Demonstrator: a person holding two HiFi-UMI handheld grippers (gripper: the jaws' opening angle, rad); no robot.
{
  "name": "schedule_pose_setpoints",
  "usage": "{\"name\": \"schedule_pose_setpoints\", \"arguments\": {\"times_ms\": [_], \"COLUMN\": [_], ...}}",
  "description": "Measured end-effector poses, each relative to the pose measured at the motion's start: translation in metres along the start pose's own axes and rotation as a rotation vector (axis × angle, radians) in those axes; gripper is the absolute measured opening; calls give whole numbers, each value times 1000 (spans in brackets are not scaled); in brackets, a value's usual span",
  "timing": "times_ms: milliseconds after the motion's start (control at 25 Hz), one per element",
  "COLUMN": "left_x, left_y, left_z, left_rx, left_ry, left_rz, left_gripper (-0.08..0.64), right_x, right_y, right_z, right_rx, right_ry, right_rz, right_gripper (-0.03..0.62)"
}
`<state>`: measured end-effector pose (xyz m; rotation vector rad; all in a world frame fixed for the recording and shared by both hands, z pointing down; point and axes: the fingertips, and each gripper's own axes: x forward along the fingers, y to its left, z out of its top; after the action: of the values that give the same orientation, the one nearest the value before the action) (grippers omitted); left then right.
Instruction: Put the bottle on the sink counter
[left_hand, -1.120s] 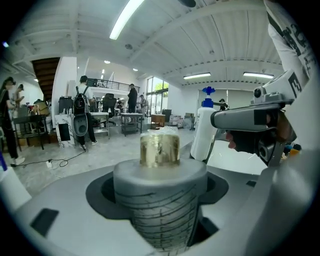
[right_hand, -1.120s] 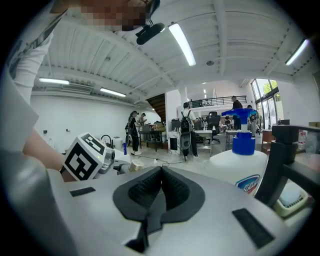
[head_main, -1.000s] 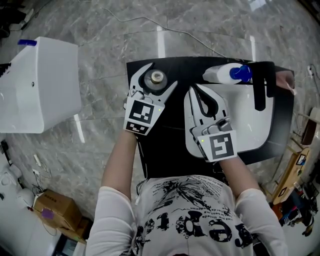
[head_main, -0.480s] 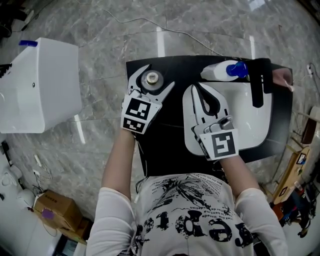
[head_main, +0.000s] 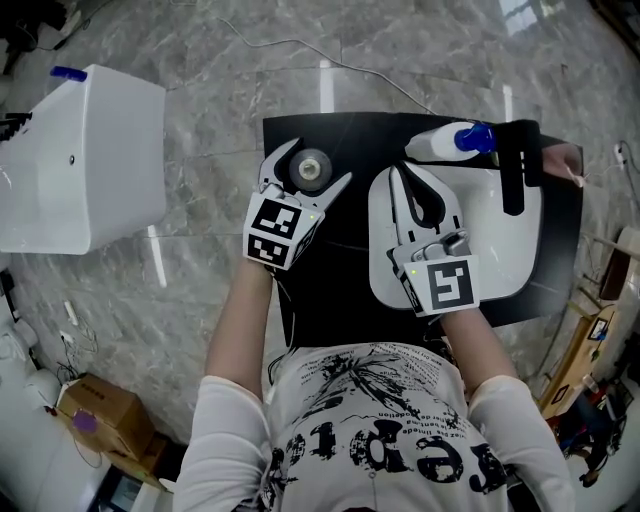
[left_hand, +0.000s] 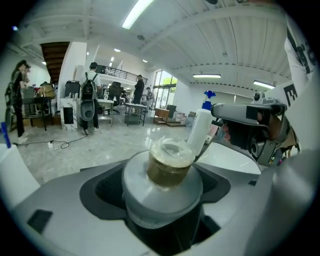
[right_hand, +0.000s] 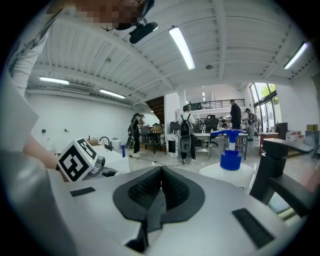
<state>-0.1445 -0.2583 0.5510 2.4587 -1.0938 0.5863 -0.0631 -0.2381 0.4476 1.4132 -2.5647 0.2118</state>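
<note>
Two claws, both mine. My left claw (head_main: 316, 162) sits upper centre in the head view, its jaws opening on either side of one bottle (head_main: 313, 167) with a brownish cap, pads not pressing it. The bottle stands upright on the one black sink counter (head_main: 330, 290), just left of the one white basin (head_main: 500, 250). My right claw (head_main: 403, 178) hangs over the basin, jaws together and empty. One blue-headed pump bottle (head_main: 445, 145) and one black faucet (head_main: 515, 170) sit upper right.

No legible text; shirt lettering (head_main: 385, 455) upside down, unreadable.
</note>
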Motion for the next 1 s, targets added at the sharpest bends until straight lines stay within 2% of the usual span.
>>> {"name": "schedule_pose_setpoints", "arguments": {"times_ms": [320,560,600,680,720,880,1000], "left_x": [-50,-108,-120,-145,-156,-196,-220], "left_y": [-15,-44,-51,-63,-68,-93,-114], "left_z": [29,82,92,108,114,132,143], "left_rx": [21,58,58,54,53,61,84], "left_ry": [-66,-212,-240,-290,-311,-369,-400], "left_rz": [68,142,148,163,170,187,189], "left_gripper": [377,374,355,183,136,35,17], "right_x": [-23,-55,-61,-74,-81,-115,-139], "right_y": [8,18,21,27,29,34,38], "right_z": [25,58,64,76,82,105,123], "right_rx": [-27,-53,-64,-83,-88,-88,-92], "right_ry": [-20,-52,-58,-70,-77,-113,-135], "right_rz": [5,6,11,22,26,35,46], "right_gripper": [15,15,15,15,15,15,15]}}
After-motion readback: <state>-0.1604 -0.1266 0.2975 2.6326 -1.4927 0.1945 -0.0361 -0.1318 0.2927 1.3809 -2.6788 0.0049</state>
